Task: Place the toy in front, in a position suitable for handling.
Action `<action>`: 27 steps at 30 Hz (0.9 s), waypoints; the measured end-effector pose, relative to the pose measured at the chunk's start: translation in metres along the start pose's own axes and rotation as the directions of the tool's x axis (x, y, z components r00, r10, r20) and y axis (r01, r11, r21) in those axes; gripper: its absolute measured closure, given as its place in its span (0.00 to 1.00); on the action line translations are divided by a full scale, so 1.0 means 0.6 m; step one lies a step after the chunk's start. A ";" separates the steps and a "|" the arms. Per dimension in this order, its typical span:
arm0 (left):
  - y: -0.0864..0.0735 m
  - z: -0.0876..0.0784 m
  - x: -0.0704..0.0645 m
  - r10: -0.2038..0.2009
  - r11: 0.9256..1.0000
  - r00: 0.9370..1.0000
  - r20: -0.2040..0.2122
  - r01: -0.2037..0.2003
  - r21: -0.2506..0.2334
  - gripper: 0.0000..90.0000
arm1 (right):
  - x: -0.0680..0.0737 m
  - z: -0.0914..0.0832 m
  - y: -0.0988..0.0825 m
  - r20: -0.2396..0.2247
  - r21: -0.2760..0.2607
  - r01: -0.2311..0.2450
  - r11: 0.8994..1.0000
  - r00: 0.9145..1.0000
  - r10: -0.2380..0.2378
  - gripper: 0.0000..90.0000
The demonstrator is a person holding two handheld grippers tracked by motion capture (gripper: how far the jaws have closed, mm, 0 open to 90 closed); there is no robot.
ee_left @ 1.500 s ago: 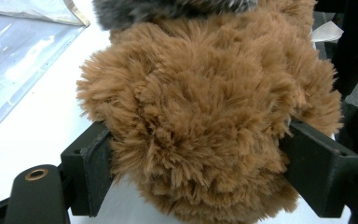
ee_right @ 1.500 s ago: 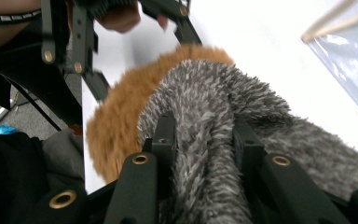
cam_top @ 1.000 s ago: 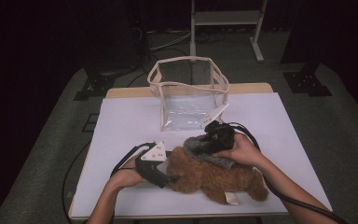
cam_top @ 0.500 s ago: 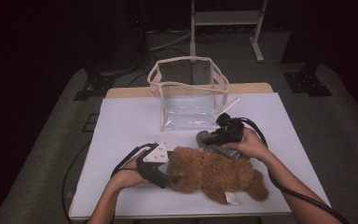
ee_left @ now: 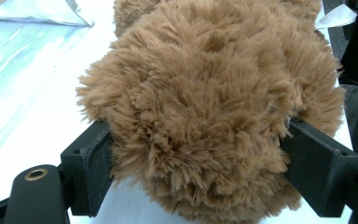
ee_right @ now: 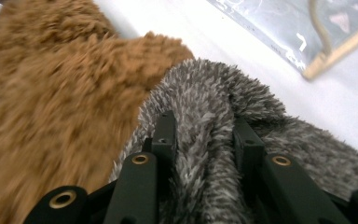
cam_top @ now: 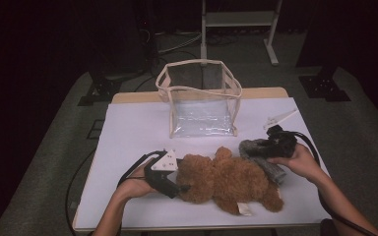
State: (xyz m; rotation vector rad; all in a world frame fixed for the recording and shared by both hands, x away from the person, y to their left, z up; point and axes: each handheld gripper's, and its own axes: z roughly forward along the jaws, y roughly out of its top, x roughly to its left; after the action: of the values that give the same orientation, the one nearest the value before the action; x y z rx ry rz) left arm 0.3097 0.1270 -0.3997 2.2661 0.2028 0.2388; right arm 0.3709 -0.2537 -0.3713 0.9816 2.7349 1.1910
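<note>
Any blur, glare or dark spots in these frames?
High view: dark surround, white table lit evenly. Left gripper view: sharp on the fluffy brown teddy bear, table whites near blown out. Right gripper view: brown fur smeared at left, grey plush fabric sharper, clear plastic bag soft.

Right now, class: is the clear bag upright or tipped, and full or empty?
Upright and empty: the clear bag stands open-topped on the table.

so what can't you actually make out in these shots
- Brown teddy bear, left gripper view: fur hides its face; frame top crops its body.
- Grey plush piece, right gripper view: bottom edge cuts it off; what it is stays unclear.
- Small white item near the clear bag, high view: too small to identify.
</note>
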 end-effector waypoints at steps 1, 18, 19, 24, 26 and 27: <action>0.000 0.001 0.000 0.000 1.000 1.000 -0.002 0.000 -0.002 0.20 | 0.000 -0.008 -0.008 -0.004 -0.010 -0.008 1.000 1.000 0.008 0.75; -0.004 0.006 0.006 -0.040 0.999 0.999 -0.020 0.040 -0.036 0.18 | 0.127 0.006 0.043 -0.098 -0.071 0.218 0.973 0.970 -0.224 0.75; -0.005 0.005 0.006 -0.039 0.999 0.999 -0.016 0.039 -0.035 0.18 | 0.123 0.008 0.042 -0.090 -0.064 0.213 0.975 0.972 -0.218 0.75; -0.005 -0.002 0.005 -0.048 0.998 0.999 0.012 0.048 -0.042 0.15 | 0.075 -0.005 0.009 -0.056 -0.073 0.116 0.991 0.991 -0.120 0.75; -0.006 -0.001 0.005 -0.046 0.998 0.999 0.015 0.047 -0.038 0.15 | 0.055 -0.021 -0.016 -0.059 -0.095 0.058 0.994 0.996 -0.064 0.75; -0.005 0.000 0.005 -0.052 0.998 0.999 0.016 0.052 -0.042 0.15 | 0.049 -0.028 -0.027 -0.054 -0.103 0.039 0.994 0.998 -0.045 0.75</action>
State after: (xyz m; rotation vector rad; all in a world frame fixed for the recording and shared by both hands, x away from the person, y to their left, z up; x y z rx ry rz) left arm 0.3124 0.1296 -0.4020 2.2174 0.2463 0.1969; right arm 0.3342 -0.2570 -0.3633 0.8885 2.6910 1.3557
